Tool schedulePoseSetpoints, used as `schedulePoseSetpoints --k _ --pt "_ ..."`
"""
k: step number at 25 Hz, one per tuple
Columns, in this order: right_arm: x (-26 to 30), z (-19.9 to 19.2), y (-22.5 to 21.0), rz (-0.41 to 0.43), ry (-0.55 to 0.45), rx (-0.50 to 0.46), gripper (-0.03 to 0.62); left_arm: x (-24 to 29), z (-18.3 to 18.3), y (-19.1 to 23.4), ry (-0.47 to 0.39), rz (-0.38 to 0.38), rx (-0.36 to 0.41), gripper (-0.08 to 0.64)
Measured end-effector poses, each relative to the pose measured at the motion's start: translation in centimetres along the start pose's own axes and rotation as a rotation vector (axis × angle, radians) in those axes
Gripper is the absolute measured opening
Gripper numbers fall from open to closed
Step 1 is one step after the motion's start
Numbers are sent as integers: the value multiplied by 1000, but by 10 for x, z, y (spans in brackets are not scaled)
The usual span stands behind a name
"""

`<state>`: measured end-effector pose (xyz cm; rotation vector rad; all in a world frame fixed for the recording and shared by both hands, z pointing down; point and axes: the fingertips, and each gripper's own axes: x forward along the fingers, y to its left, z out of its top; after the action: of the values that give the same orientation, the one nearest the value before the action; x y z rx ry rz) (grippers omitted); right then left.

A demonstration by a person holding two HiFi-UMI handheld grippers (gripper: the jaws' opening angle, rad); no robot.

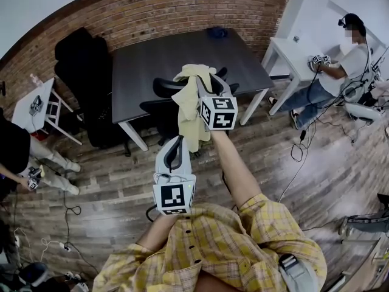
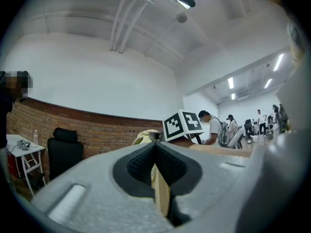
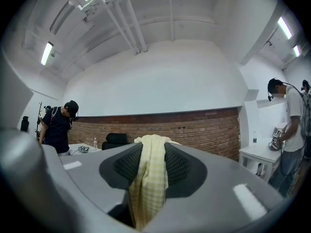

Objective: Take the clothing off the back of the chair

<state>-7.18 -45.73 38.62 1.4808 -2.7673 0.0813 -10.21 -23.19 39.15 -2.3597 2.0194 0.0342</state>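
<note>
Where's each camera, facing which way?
Head view: on the person's head, steeply down; shows yellow plaid shirt, left gripper, right gripper holding pale yellow checked garment.
Left gripper view: level along its jaws, apparently on a garment fold, toward red brick wall.
Right gripper view: along its jaws, shut on the garment, same wall.
All share garment, wall.

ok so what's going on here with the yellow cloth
A person with a gripper in each hand is taking the yellow garment off the black chair at the dark table. The right gripper pinches it, held up above the chair. The left gripper, lower, is closed on a thin pale strip, seemingly the garment's edge.
</note>
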Motion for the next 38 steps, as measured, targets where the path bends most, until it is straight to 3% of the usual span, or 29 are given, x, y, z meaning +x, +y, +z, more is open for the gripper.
schedulePoseSetpoints --k 23,38 --pt "-54 84 9 10 -154 -39 143 -3 17 -13 -26 -19 -16 0" --pt "-97 101 25 -10 -193 -58 144 -15 23 -15 -32 -49 -18 0"
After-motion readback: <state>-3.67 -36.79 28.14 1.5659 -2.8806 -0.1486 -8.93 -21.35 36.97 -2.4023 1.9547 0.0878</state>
